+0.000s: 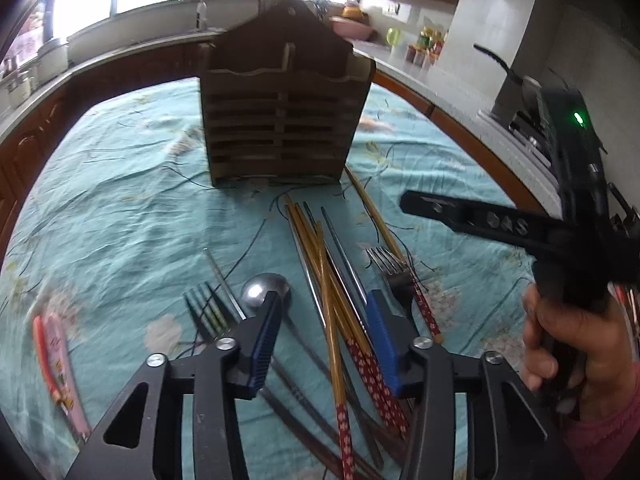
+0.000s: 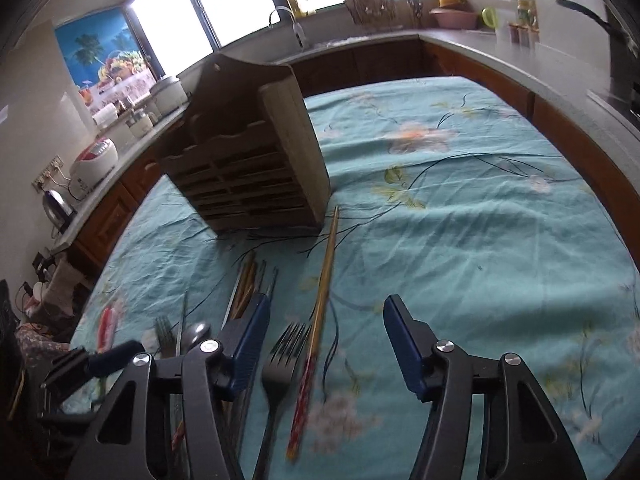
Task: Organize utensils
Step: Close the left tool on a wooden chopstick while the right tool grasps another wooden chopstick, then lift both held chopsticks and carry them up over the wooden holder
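A slatted wooden utensil holder (image 1: 280, 120) (image 2: 248, 160) stands upright on the teal floral tablecloth (image 1: 120, 200). In front of it lie yellow chopsticks with red flowered ends (image 1: 320, 264), metal chopsticks, a spoon (image 1: 266, 292) and two forks (image 1: 208, 304) (image 1: 390, 268). My left gripper (image 1: 324, 304) is open low over the chopstick pile, which runs between its blue pads without being touched. My right gripper (image 2: 326, 302) is open above a fork (image 2: 280, 360) and a single chopstick (image 2: 324, 280). In the left wrist view the right gripper (image 1: 460, 216) shows side-on, held by a hand (image 1: 560, 352).
A pink and red packet (image 1: 60, 360) lies at the cloth's left. Kitchen counters (image 2: 480, 40) with a sink, pots, a rice cooker (image 2: 94, 160) and jars ring the table. The cloth stretches bare to the right of the holder (image 2: 480, 200).
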Tool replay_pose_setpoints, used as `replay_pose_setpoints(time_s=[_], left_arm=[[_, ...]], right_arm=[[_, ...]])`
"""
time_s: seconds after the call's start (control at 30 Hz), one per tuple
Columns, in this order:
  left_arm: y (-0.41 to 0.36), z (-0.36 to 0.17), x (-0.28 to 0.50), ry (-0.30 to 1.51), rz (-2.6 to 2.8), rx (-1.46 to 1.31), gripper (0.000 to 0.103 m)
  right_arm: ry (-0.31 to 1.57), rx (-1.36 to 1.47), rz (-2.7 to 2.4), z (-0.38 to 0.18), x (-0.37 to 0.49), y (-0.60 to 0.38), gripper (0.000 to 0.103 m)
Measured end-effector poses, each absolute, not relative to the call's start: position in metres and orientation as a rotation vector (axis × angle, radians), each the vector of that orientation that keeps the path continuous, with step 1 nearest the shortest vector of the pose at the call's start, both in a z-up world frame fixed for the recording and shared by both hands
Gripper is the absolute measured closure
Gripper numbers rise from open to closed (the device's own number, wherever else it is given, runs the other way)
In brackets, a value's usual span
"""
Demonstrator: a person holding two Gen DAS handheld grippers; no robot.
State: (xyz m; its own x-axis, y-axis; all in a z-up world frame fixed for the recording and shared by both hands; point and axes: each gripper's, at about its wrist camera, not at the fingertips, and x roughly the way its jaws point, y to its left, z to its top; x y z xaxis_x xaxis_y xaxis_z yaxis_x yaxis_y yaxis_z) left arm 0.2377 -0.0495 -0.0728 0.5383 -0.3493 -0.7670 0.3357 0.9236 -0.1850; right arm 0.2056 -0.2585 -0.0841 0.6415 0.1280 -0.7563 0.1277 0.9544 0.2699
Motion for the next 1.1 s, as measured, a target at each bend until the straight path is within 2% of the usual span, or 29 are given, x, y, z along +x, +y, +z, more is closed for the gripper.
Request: replay_pose_setpoints(time_s=[0.07,0.33,0.5,0.6,0.67,0.77,0.83,0.93,1.1], left_arm=[[-0.056,-0.077,0.25,0.932,-0.414,-0.002,0.067],[-0.077,-0.095,0.281,0.988,-0.434,0.039,0.07],[-0.082,-0.109,0.293,1.035,-0.422,0.035,0.083],[-0.08,-0.115,0.298,1.037,-0.421,0.016,0.09],[-0.078,-0.117,0.299,1.035,-0.424,0.002,0.095],[-0.073,-0.116,0.299,1.032,-0.428,-0.003,0.097],[-0.073,-0.116,0.299,1.021,-0.433,-0.011,0.097],[-0.069,-0.108,0.291,1.002,-0.449,-0.019,0.097],[-0.066,-0.108,0.291,1.003,-0.441,-0.02,0.097]], right_arm=[[0.906,0.324,0.009,-0.09,0.219,-0.261,0.043],[0.997,0.345,0.011,-0.119,0.267,-0.269,0.049],[1.0,0.302,0.005,-0.12,0.285,-0.266,0.049],[1.007,0.25,-0.011,-0.12,0.294,-0.262,0.053],[1.009,0.21,-0.015,-0.121,0.297,-0.257,0.059],[1.005,0.132,-0.045,-0.122,0.298,-0.25,0.073],[1.0,0.1,-0.058,-0.122,0.296,-0.248,0.091],[0.993,0.143,-0.04,-0.121,0.29,-0.253,0.097],[0.965,0.224,-0.007,-0.116,0.277,-0.26,0.097]])
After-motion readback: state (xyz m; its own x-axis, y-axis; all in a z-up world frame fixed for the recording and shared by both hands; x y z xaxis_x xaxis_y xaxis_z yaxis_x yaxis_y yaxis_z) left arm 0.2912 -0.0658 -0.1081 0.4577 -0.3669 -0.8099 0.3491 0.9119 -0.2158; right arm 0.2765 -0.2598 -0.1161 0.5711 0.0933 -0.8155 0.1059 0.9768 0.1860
